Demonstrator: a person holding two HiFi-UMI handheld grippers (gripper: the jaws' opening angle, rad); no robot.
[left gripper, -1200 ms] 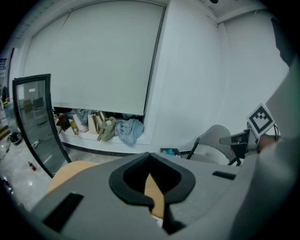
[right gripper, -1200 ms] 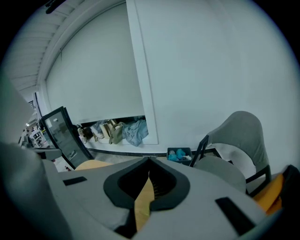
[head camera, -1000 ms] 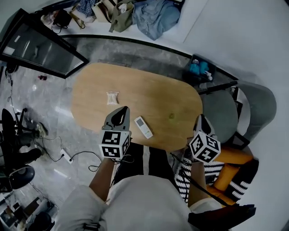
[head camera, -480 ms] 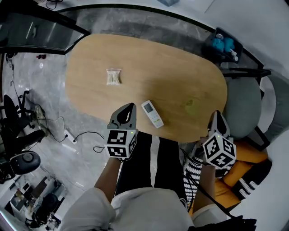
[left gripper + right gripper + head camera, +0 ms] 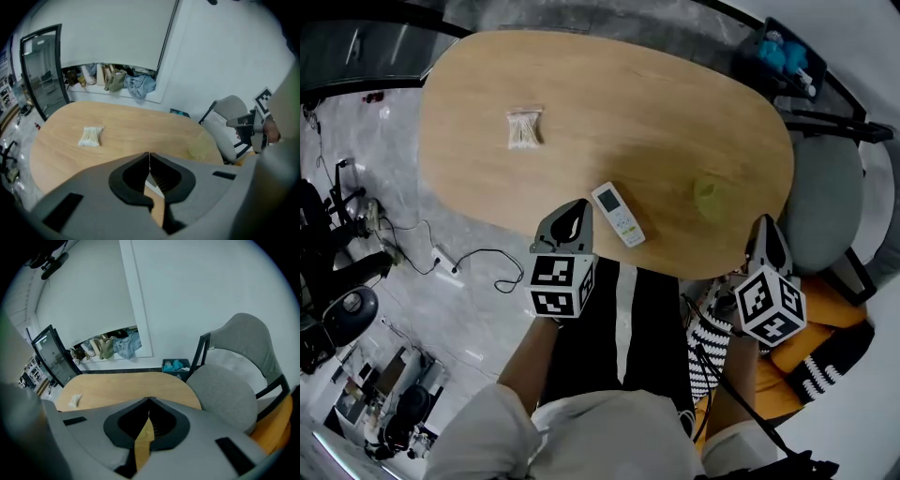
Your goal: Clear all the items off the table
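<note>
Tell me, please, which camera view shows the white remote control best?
The head view: the remote control lies whole on the table. The left gripper view shows only a pale sliver behind its jaws; the right gripper view shows none.

The counter (image 5: 609, 103) was topped in pale wood, smooth and matt. The remote (image 5: 617, 214) was cased in white plastic. The floor (image 5: 394, 141) was laid in glossy grey stone. The chair (image 5: 825, 202) was covered in grey cloth on a dark metal frame. The left gripper (image 5: 573, 206) and right gripper (image 5: 766, 223) were moulded in matt grey plastic.
</note>
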